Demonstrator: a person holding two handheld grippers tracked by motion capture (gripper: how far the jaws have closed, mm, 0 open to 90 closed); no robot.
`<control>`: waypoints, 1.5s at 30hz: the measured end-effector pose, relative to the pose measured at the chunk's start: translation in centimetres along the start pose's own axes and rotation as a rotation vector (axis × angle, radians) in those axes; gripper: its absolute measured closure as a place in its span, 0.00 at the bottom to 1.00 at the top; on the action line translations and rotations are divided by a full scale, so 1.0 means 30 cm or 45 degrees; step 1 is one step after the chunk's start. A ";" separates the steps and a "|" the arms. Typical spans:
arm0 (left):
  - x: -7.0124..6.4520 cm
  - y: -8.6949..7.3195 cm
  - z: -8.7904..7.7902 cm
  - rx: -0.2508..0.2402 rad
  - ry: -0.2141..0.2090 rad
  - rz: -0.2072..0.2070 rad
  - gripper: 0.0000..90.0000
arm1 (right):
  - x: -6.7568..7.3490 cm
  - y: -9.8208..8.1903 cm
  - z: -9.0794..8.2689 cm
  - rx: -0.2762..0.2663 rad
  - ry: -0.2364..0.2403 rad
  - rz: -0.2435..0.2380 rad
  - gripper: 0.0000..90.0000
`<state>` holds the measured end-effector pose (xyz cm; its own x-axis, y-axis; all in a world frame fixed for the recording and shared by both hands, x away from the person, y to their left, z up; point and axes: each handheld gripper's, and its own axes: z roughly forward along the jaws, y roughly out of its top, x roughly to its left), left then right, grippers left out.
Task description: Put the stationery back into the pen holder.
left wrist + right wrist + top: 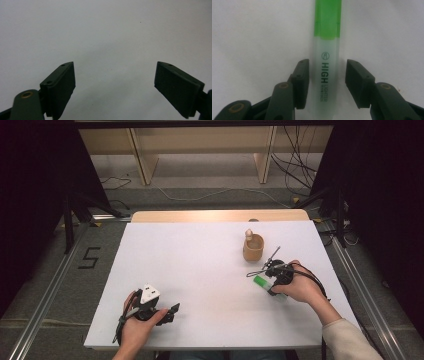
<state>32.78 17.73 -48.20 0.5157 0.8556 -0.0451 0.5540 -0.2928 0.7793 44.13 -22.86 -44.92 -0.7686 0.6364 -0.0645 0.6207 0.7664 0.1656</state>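
Right tongs [327,75] straddle the green highlighter [326,50], jaws narrow but apparently not quite clamped, at the bench's [200,265] 4 o'clock. Close squarely on the barrel. Left tongs [115,82] wide, empty.

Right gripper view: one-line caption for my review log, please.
Right gripper with its black jaws on either side of a green highlighter lying on the white table, a narrow gap visible at one jaw.

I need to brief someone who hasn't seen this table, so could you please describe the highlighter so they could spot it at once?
On the white table, look at its right half, just in front of the wooden cup. The highlighter lies between the right gripper's jaws: a pale, clear barrel printed HIGHLIGHTER with a bright green end, the only green thing there.
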 end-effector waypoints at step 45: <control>0.000 0.000 -0.003 -0.001 -0.002 0.003 0.19 | -0.003 0.000 -0.005 -0.011 0.036 0.047 0.73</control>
<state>32.73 17.77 -48.15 0.5181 0.8542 -0.0445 0.5522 -0.2943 0.7800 44.19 -22.93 -44.78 -0.7491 0.6617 -0.0304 0.6477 0.7413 0.1758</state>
